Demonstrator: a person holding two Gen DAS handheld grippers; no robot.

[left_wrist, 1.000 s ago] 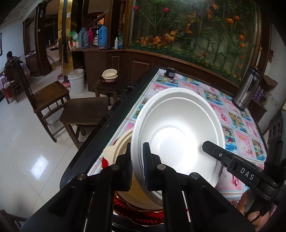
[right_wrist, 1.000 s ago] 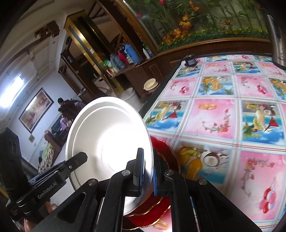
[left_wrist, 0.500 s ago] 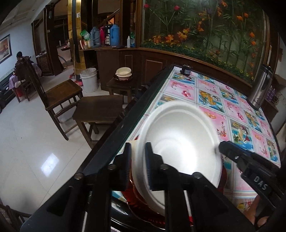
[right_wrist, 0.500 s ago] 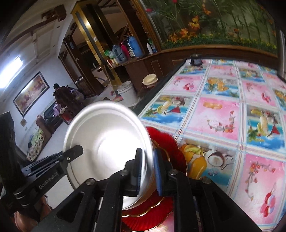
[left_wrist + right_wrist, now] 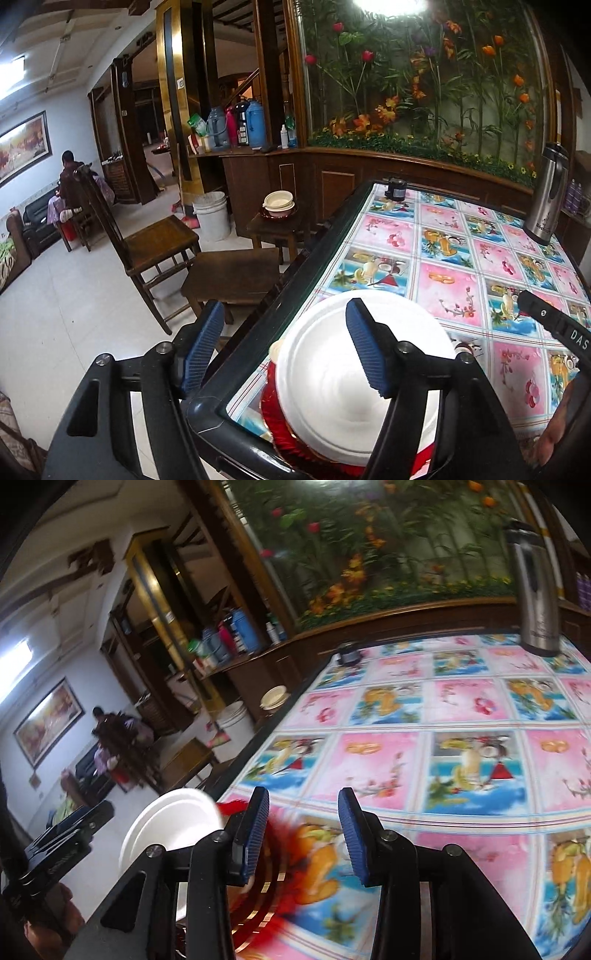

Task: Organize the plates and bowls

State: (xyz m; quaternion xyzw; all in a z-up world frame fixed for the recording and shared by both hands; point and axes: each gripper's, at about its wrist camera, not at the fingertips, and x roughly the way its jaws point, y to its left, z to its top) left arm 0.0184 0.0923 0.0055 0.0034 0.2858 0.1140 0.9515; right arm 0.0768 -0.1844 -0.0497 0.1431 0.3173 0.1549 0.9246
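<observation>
- The left hand-held gripper point(image 5: 288, 347) hangs over the near left corner of the tabletop point(image 5: 461, 258) with its blue-padded fingers point(image 5: 365, 350) spread wide apart and nothing between them — one finger shows over the floor, the other over the dishes.
- A white bowl point(image 5: 354, 376) sits upright on a red plate point(image 5: 280, 424) at that corner, close to the dark rim of the tabletop; a sliver of a cream dish shows at the bowl's left edge.
- The right hand-held gripper point(image 5: 301, 834) is likewise open, its fingers apart and empty, hovering just to the right of the stack and above the fruit-patterned cloth.
- In the right wrist view the white bowl point(image 5: 173, 830) lies to the left of the left finger, and the red plate point(image 5: 266, 897) with gold rings runs under and between the fingers; this view is motion-blurred, so how many dishes are stacked is hard to tell.
- The other gripper's body shows at the edge of each view.
- A steel thermos point(image 5: 546, 195) stands at the far right side of the tabletop, and a small dark jar point(image 5: 396, 188) stands at its far edge.
- Off the tabletop, on a low wooden stool point(image 5: 277, 229), rests another small stack of bowls point(image 5: 279, 203) — beside a white bucket point(image 5: 211, 214) on the floor.
</observation>
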